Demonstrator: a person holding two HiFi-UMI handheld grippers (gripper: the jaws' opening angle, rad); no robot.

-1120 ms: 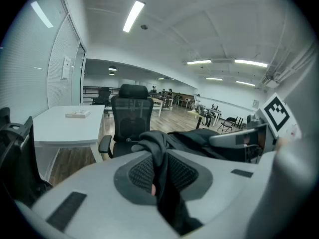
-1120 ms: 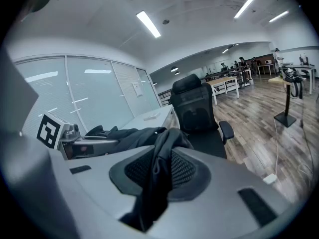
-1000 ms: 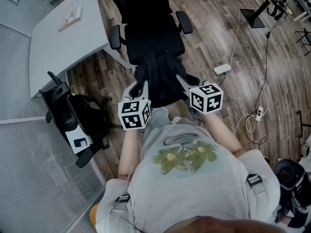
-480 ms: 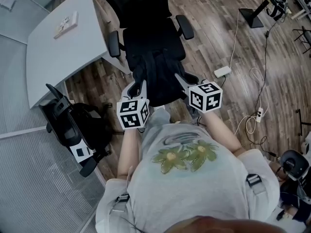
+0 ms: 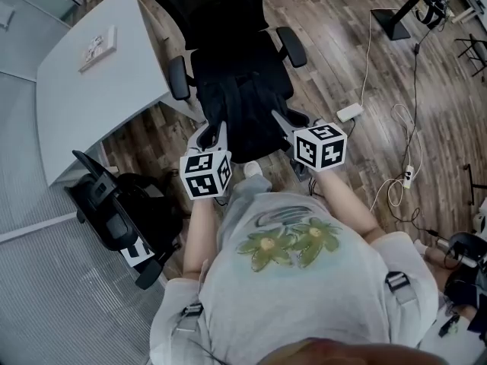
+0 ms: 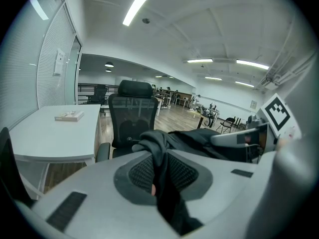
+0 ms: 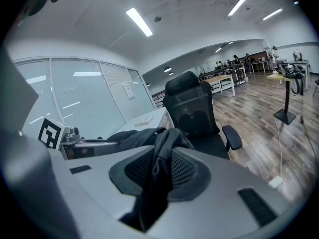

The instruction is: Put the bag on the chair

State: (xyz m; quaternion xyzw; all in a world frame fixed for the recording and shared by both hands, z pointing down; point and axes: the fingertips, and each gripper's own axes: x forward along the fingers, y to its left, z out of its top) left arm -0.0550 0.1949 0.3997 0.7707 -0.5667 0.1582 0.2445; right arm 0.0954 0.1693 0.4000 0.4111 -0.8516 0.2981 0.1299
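A black fabric bag (image 5: 247, 124) hangs between my two grippers, in front of and partly over the seat of a black mesh office chair (image 5: 228, 21). The left gripper (image 5: 215, 134) is shut on a fold of the bag's left side. In the left gripper view that dark fabric (image 6: 164, 153) is pinched between the jaws, and the chair (image 6: 132, 116) stands just beyond. The right gripper (image 5: 285, 120) is shut on the bag's right side. The right gripper view shows the fabric (image 7: 167, 143) bunched between the pads, with the chair (image 7: 192, 108) close ahead.
A white desk (image 5: 91, 82) with a book (image 5: 97, 46) on it stands left of the chair. A second black chair (image 5: 114, 211) is at the lower left. A power strip (image 5: 350, 112) and cables lie on the wood floor to the right, near a stand base (image 5: 396, 21).
Both grippers have carried the bag forward toward the chair; it now overlaps the seat's front. Both grips are unchanged.
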